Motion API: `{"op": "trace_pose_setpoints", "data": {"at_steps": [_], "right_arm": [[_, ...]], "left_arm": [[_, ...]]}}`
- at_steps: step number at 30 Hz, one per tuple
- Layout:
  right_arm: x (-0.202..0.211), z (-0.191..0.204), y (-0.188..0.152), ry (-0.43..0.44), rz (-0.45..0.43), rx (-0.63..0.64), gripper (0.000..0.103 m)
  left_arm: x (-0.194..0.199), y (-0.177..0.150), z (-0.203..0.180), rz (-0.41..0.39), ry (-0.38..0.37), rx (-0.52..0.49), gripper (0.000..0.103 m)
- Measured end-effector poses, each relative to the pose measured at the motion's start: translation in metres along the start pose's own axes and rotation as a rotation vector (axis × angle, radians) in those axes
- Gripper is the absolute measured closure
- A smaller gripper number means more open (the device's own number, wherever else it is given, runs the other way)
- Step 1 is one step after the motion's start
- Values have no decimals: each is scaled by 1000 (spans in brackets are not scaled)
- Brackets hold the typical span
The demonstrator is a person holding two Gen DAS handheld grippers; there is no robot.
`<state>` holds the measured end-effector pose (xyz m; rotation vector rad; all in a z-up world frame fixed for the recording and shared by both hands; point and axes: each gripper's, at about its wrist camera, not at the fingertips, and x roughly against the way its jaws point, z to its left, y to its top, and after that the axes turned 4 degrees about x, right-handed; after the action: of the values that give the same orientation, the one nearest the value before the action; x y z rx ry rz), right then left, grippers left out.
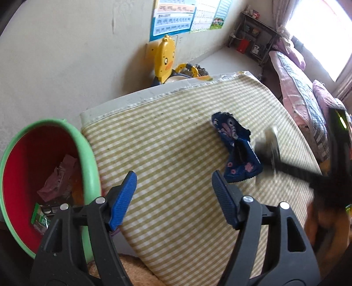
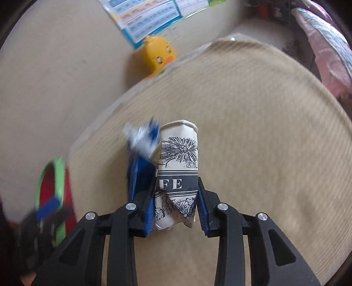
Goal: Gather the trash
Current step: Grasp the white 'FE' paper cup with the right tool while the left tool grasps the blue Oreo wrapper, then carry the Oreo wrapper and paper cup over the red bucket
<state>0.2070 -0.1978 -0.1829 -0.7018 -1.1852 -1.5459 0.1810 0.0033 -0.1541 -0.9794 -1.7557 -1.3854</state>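
Right tool (image 2: 176,211) clamped on crushed paper cup (image 2: 178,167); left tool (image 1: 173,198) agape, empty. Next: carry to bin (image 1: 88,154), release.

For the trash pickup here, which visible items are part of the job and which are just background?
Part of the job:
- crushed paper cup, clamped in the right gripper
- blue snack wrapper on the checked mat
- red bin with green rim, wrappers already inside
- left gripper, fingers apart, empty

Just background:
- yellow duck toy
- wall posters
- pink bedding
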Motion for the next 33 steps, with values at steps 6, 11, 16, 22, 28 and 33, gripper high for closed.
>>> {"op": "trace_pose_setpoints", "data": {"at_steps": [6, 11, 16, 22, 28, 33], "right_arm": [[35, -16, -75, -8, -53, -107, 71], [52, -20, -104, -8, -111, -166, 71], [72, -20, -104, -17, -175, -140, 71], [83, -27, -113, -5, -193, -154, 71], [97, -20, -119, -16, -224, -145, 71], [105, -4, -126, -25, -252, -120, 71]], "left_arm": [[-13, 18, -32, -20, -30, -51, 35], [-44, 30, -67, 10, -61, -69, 35], [-76, 30, -89, 95, -45, -89, 44], [-63, 19, -92, 94, -34, -128, 77], [-8, 2, -78, 23, -53, -115, 78], [45, -14, -64, -45, -83, -92, 78]]}}
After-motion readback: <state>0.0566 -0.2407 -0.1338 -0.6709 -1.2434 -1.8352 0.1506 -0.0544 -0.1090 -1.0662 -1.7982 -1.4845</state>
